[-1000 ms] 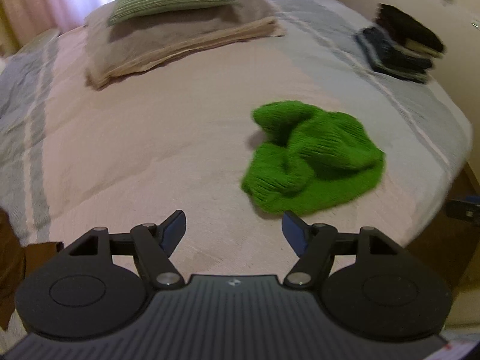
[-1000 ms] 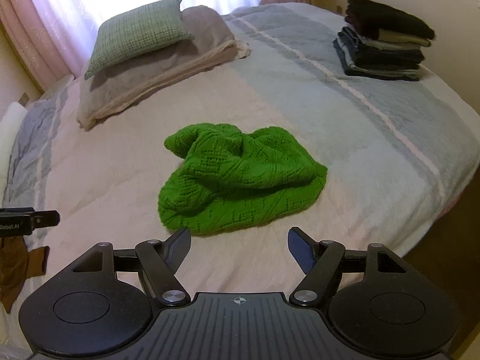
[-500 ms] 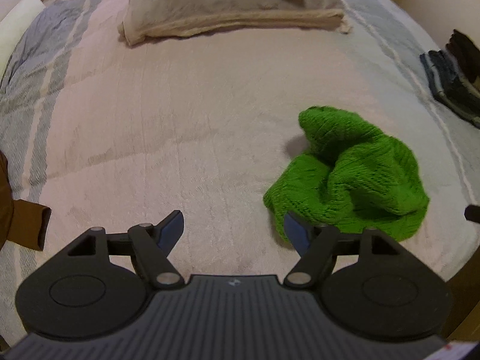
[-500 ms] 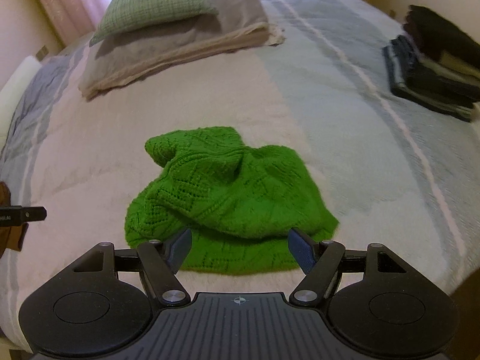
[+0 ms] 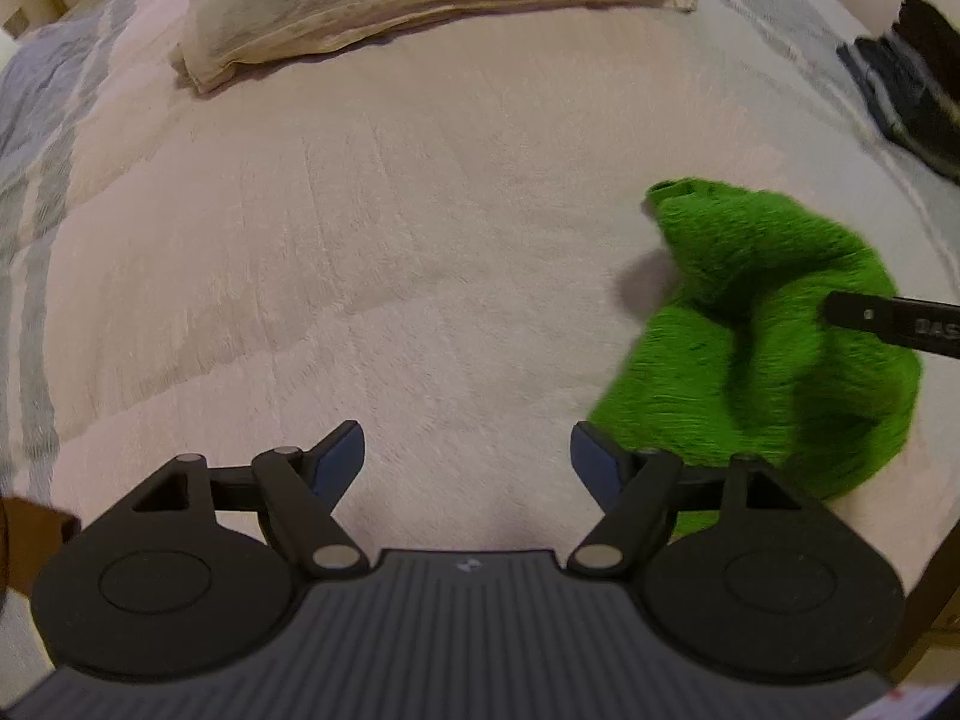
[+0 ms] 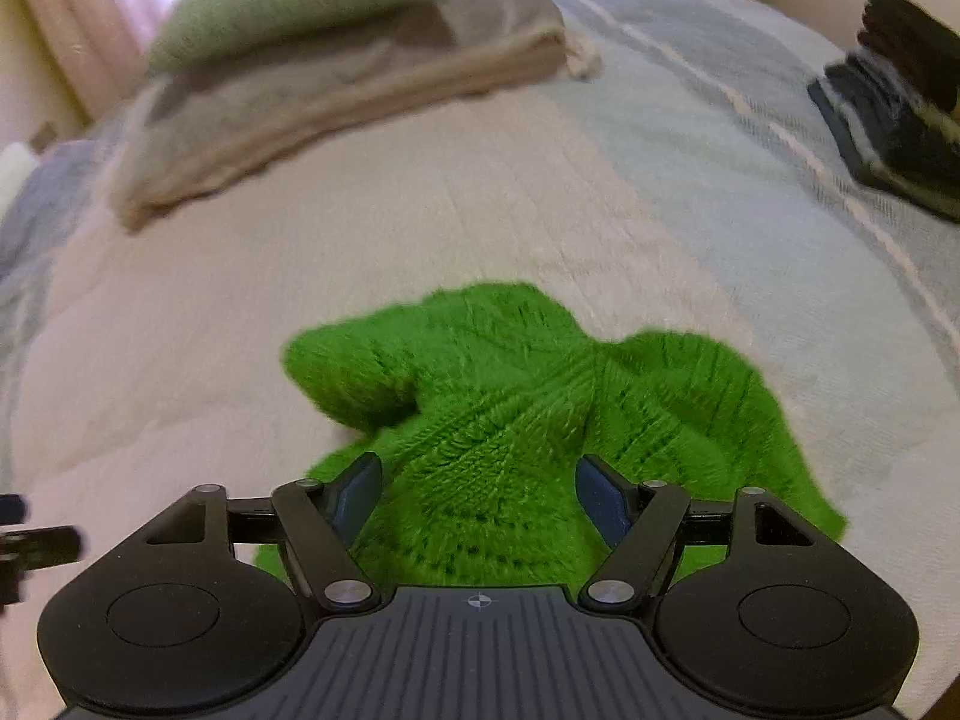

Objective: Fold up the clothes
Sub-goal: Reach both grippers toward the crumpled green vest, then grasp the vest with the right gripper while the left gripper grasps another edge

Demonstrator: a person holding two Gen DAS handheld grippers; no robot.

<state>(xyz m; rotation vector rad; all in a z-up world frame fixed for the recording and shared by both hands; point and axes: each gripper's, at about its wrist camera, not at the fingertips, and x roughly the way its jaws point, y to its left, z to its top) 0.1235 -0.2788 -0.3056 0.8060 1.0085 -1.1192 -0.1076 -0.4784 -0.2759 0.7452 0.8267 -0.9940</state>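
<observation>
Lying crumpled near the foot of the pale striped bed (image 6: 690, 138), the bright green knitted sweater (image 6: 540, 408) is not yet spread or folded. Right gripper (image 6: 478, 495) hangs over its near edge and left gripper (image 5: 467, 461) just beside it, both jaws apart and empty. A stack of dark folded clothes (image 6: 900, 102) suggests earlier garments are done.

Dark folded stack (image 6: 900, 114) (blurred) is cut off at right edge.
</observation>
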